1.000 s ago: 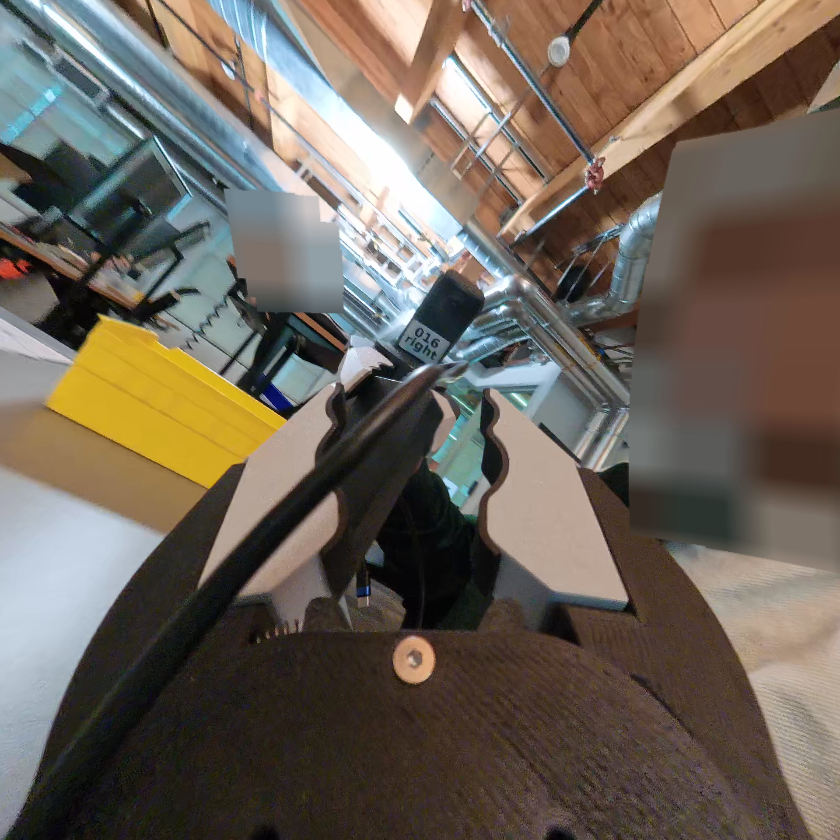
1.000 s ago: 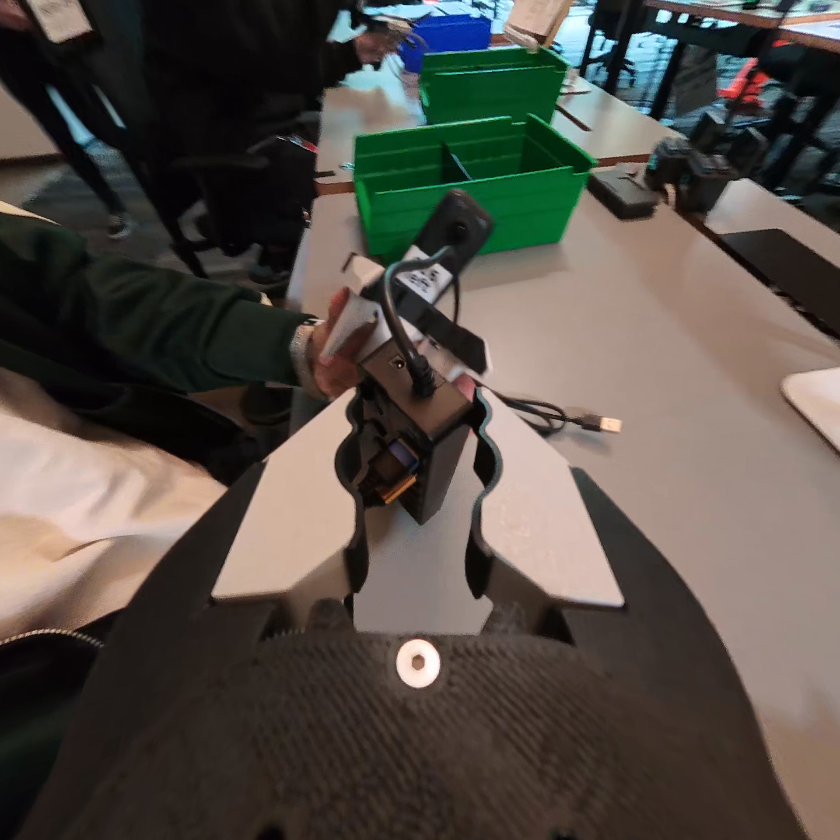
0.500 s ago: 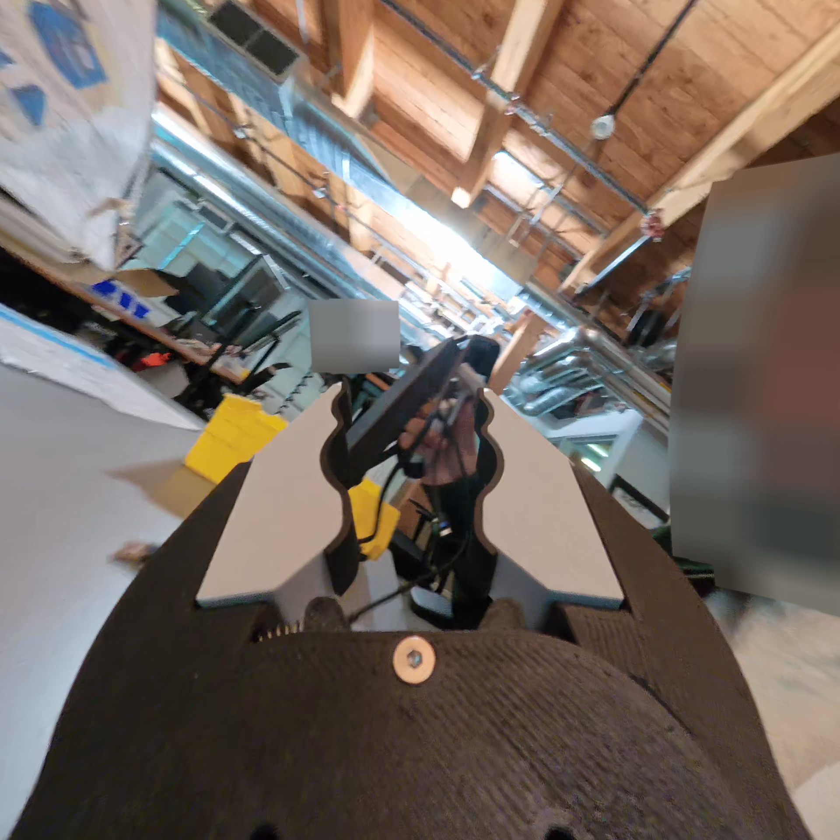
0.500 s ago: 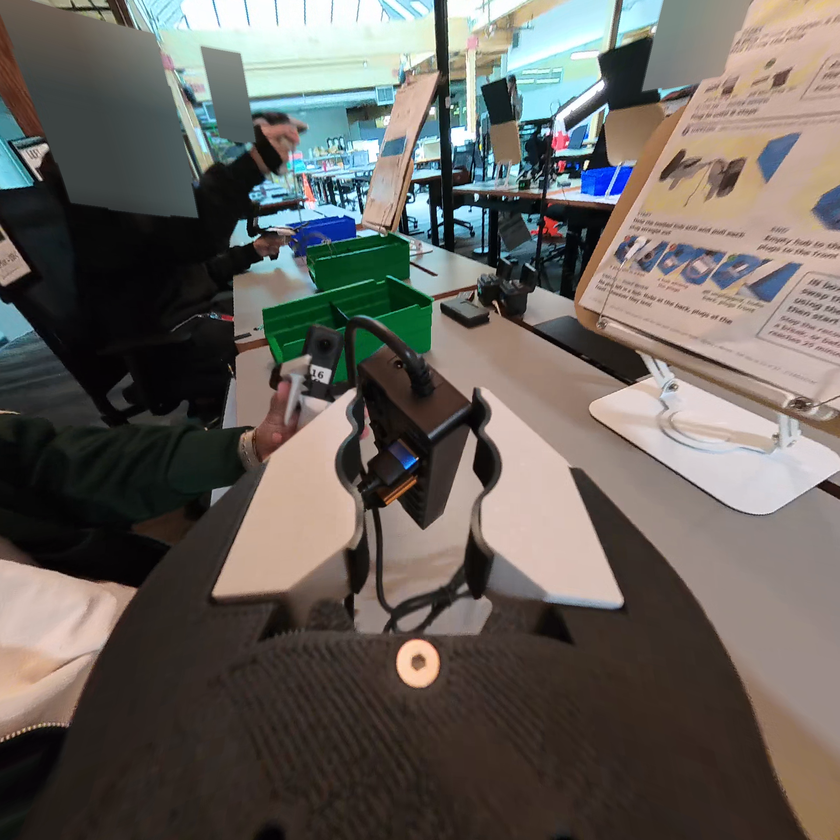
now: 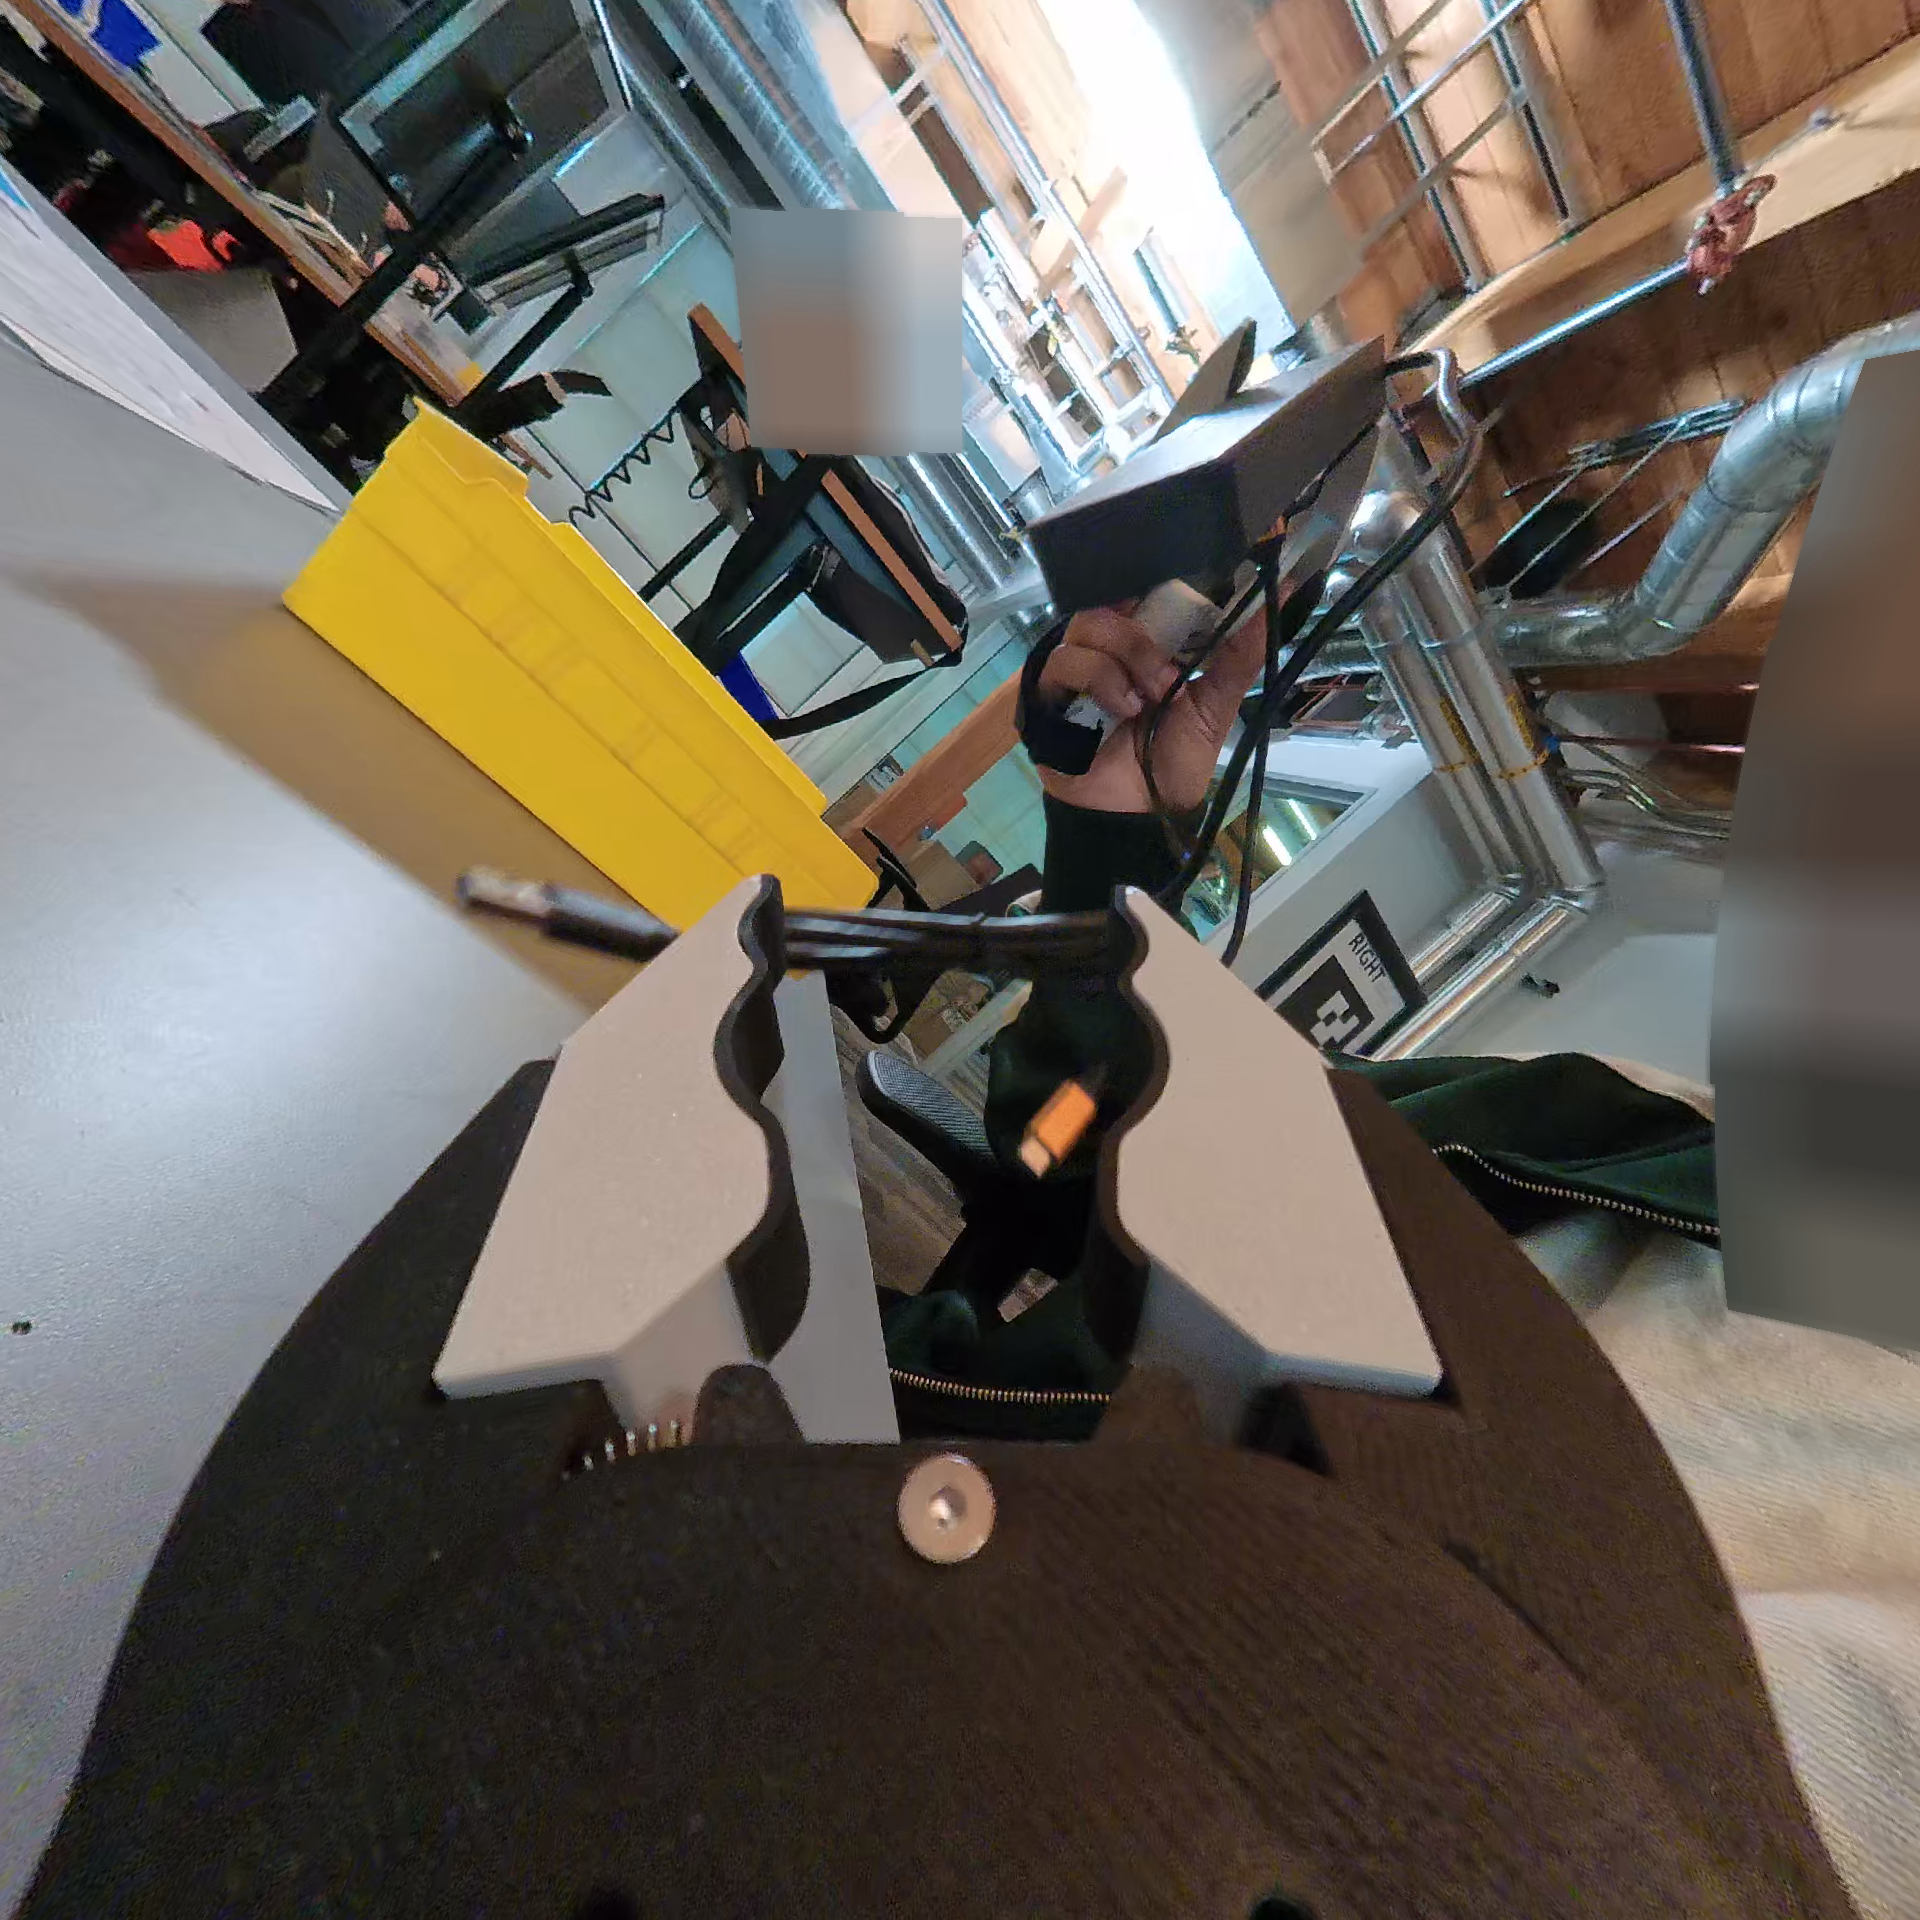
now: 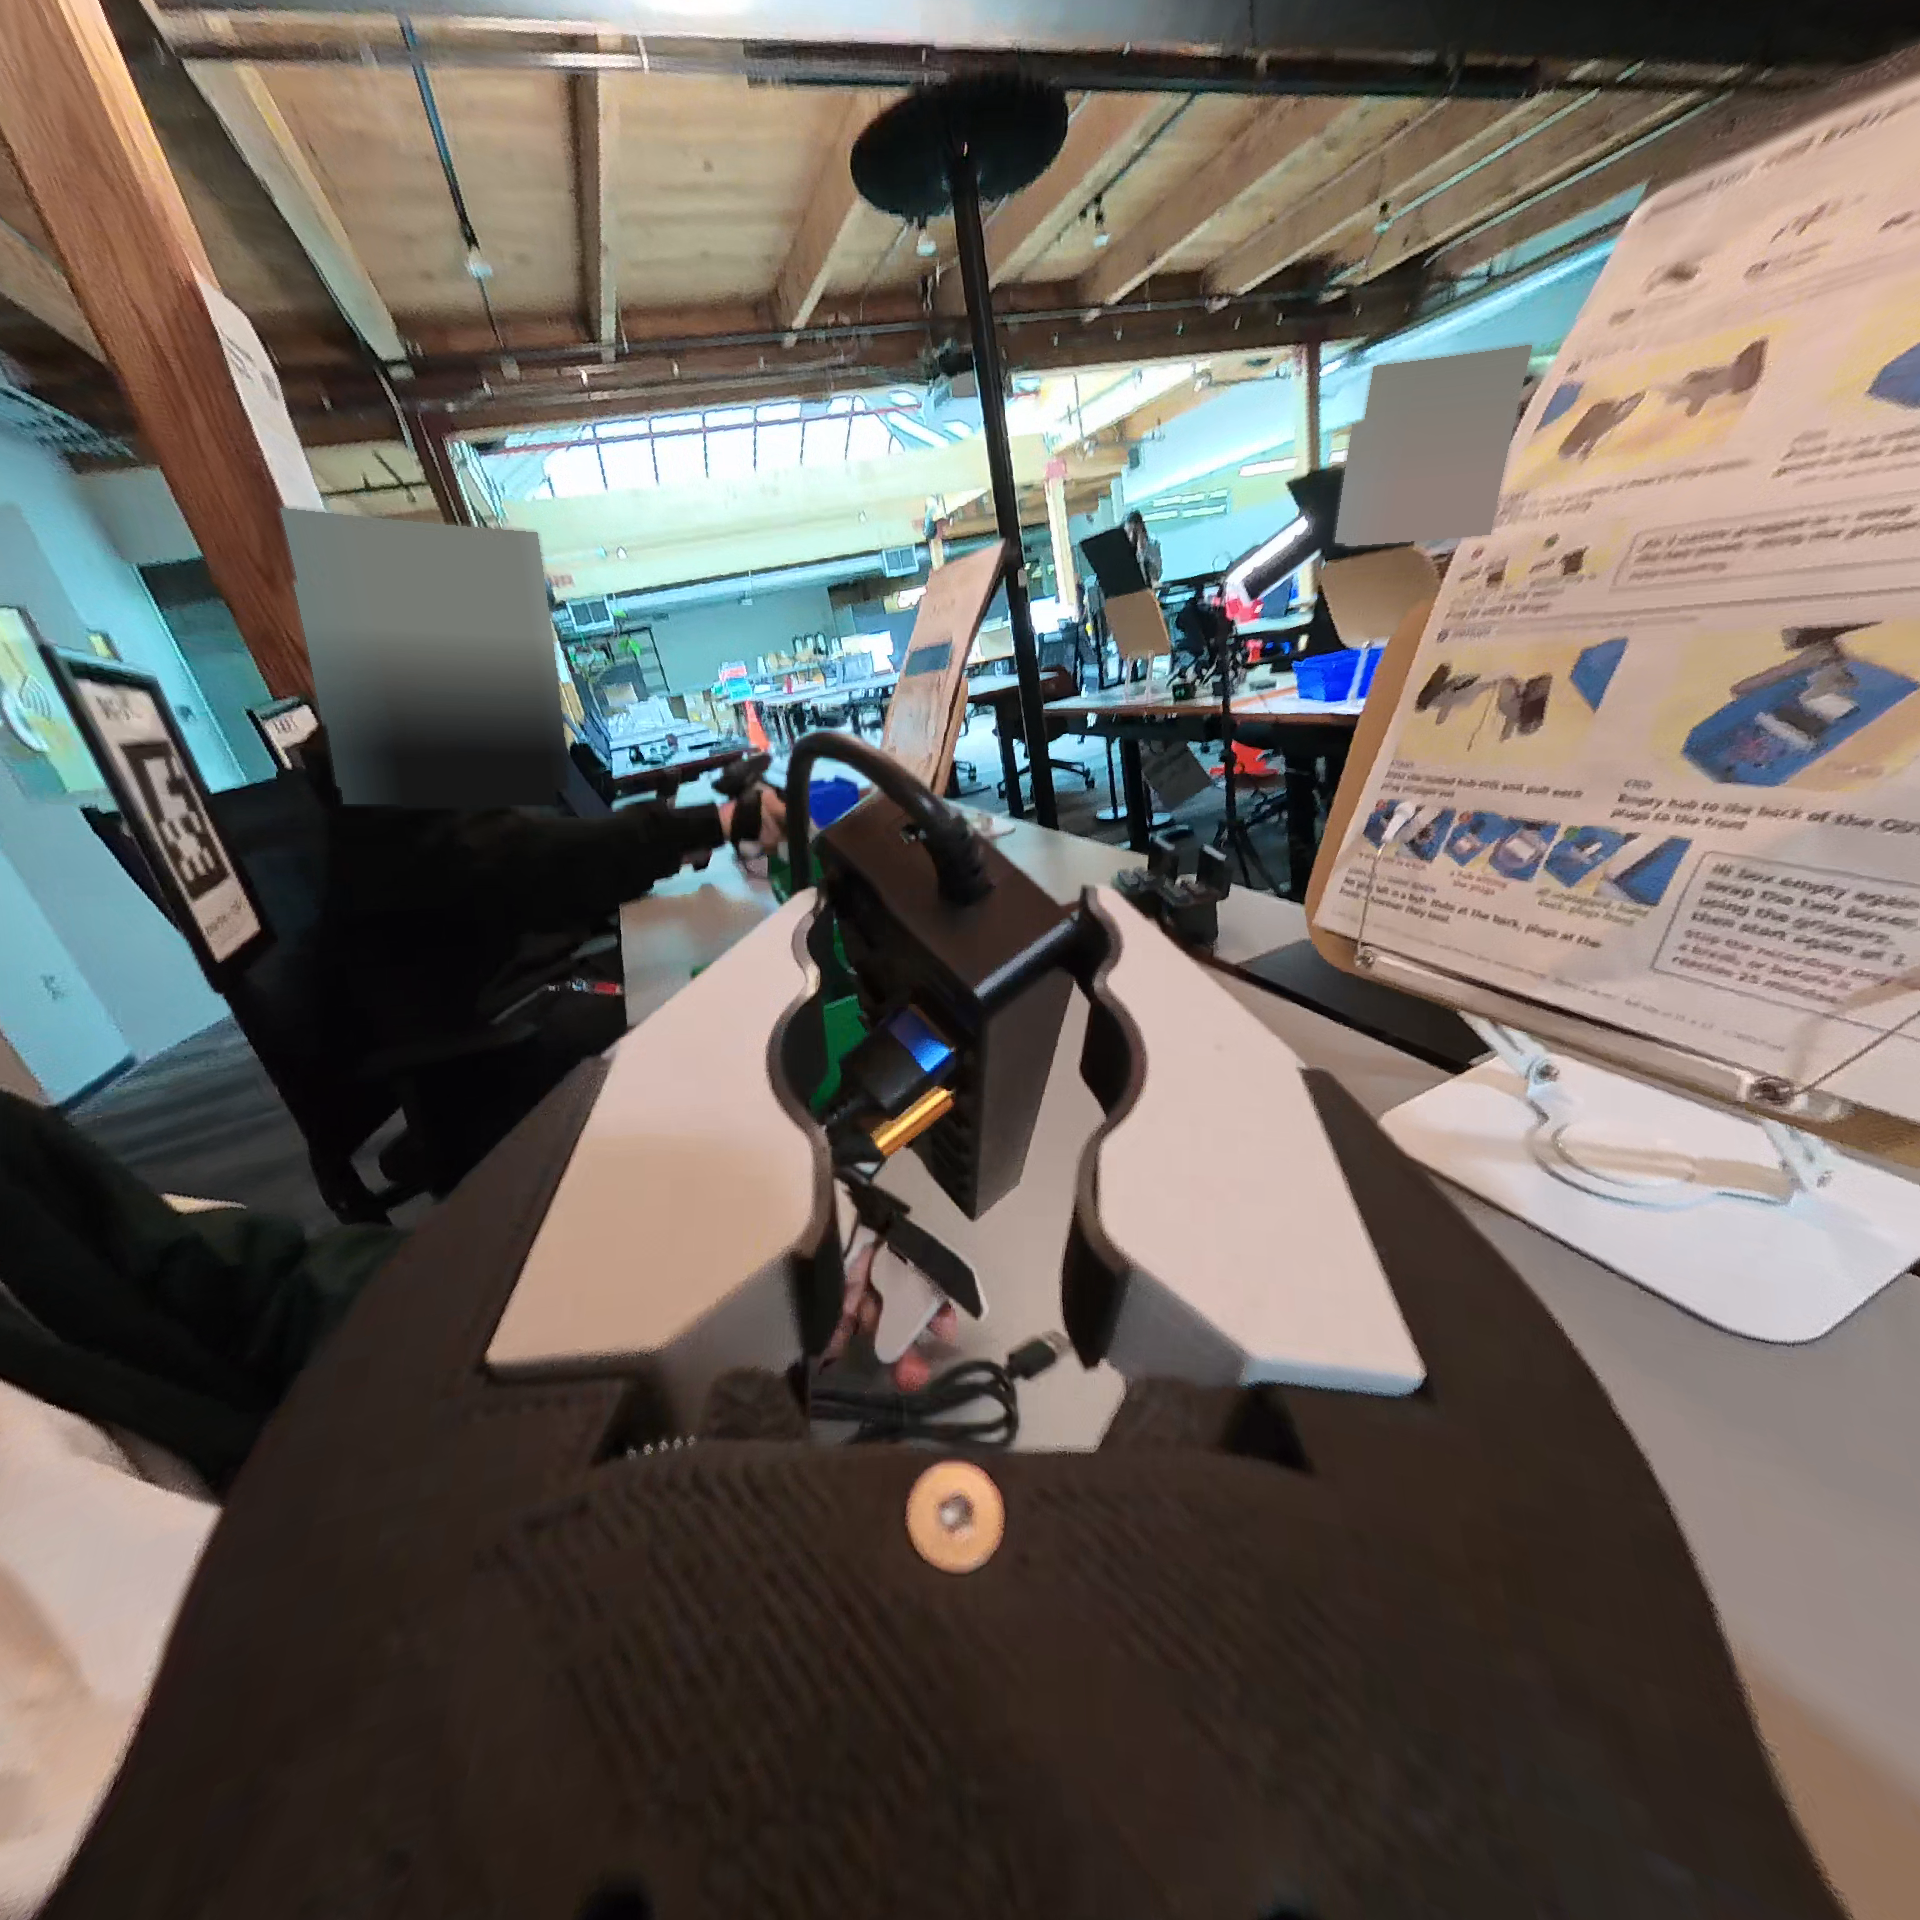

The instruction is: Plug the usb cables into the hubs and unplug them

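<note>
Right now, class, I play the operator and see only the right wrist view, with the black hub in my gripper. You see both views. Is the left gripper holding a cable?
Observer: No grip shows. The left gripper stands open, with black cables lying across its fingertips.
Operator: Is any loose plug near it?
Observer: Yes, an orange plug hangs between its fingers.
Operator: How does my hub look from that side?
Observer: The hub is up in the air, well off the table, above the person's hand.
</note>
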A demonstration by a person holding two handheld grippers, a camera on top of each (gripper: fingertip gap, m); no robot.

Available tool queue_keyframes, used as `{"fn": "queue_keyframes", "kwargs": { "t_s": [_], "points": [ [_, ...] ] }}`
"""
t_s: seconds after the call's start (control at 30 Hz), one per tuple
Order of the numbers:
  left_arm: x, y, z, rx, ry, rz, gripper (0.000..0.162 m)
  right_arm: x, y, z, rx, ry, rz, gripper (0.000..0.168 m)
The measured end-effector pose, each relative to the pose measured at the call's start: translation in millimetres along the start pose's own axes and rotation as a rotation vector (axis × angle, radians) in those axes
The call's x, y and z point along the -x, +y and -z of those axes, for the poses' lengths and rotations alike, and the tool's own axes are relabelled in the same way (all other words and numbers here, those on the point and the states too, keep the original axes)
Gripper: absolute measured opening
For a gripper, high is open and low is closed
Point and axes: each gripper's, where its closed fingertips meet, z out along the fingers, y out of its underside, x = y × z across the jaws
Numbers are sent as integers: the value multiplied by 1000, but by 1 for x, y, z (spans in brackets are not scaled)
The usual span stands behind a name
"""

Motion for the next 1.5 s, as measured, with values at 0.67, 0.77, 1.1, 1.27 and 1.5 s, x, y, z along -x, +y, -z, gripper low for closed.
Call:
{"fn": "queue_keyframes", "kwargs": {
  "t_s": [0.67, 0.77, 1.1, 1.27, 1.5],
  "points": [
    [3, 0, -2, 5, -12, -18, 57, -100, -112, 216, -183, 712, 410, 46],
    [4, 0, -2, 9, -22, -27, 56, -128, -91, 224, -180, 688, 333, 46],
    [5, 5, -4, 32, -18, -23, 56, -150, -77, 248, -365, 545, 153, 45],
    [4, 5, -4, 35, -21, -25, 56, -179, -44, 246, -244, 635, 166, 45],
    [6, 6, -4, 40, -25, -25, 55, -210, 3, 241, -88, 718, 157, 45]
  ]
}}
